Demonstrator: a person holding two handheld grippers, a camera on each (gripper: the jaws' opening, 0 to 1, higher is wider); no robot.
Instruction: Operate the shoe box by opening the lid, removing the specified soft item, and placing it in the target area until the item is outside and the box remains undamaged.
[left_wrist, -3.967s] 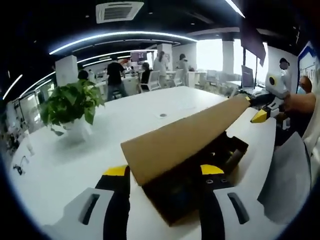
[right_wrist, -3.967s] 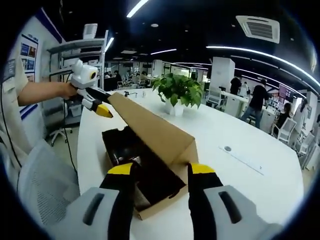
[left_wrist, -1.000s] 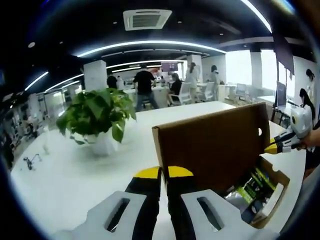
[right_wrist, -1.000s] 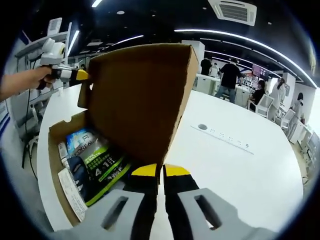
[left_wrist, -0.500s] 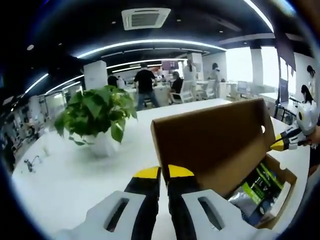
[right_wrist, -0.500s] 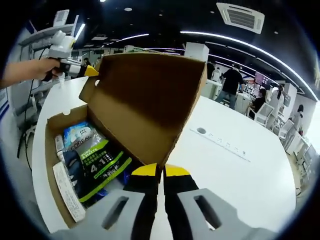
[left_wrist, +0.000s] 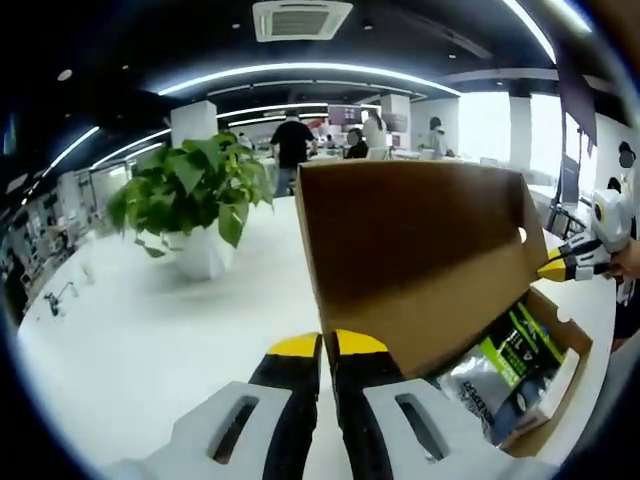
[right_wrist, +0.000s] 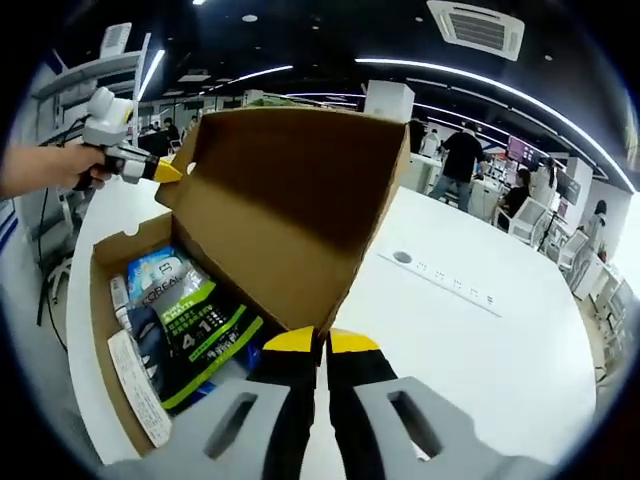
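The brown cardboard shoe box (right_wrist: 100, 300) lies on the white table with its lid (right_wrist: 290, 210) raised steeply. My right gripper (right_wrist: 326, 342) is shut on the lid's near corner edge. My left gripper (left_wrist: 327, 346) is shut on the lid (left_wrist: 420, 260) at the opposite corner and appears in the right gripper view (right_wrist: 165, 171) at the lid's far flap. The right gripper (left_wrist: 556, 267) also appears at the lid's side flap in the left gripper view. Inside the box lie a green and black soft pack (right_wrist: 205, 335), a blue and white pack (right_wrist: 160, 275) and a white flat item (right_wrist: 135, 385).
A potted green plant (left_wrist: 195, 205) in a white pot stands on the white table (right_wrist: 470, 340). A round port and a strip are set in the tabletop (right_wrist: 402, 257). Several people stand at desks in the background (left_wrist: 292, 145). A person's hand (right_wrist: 50, 165) holds the left gripper.
The lid went from half raised four seconds ago to steeply open. Both grippers, open then, now pinch its corners. In the last second the lid tipped a little further back.
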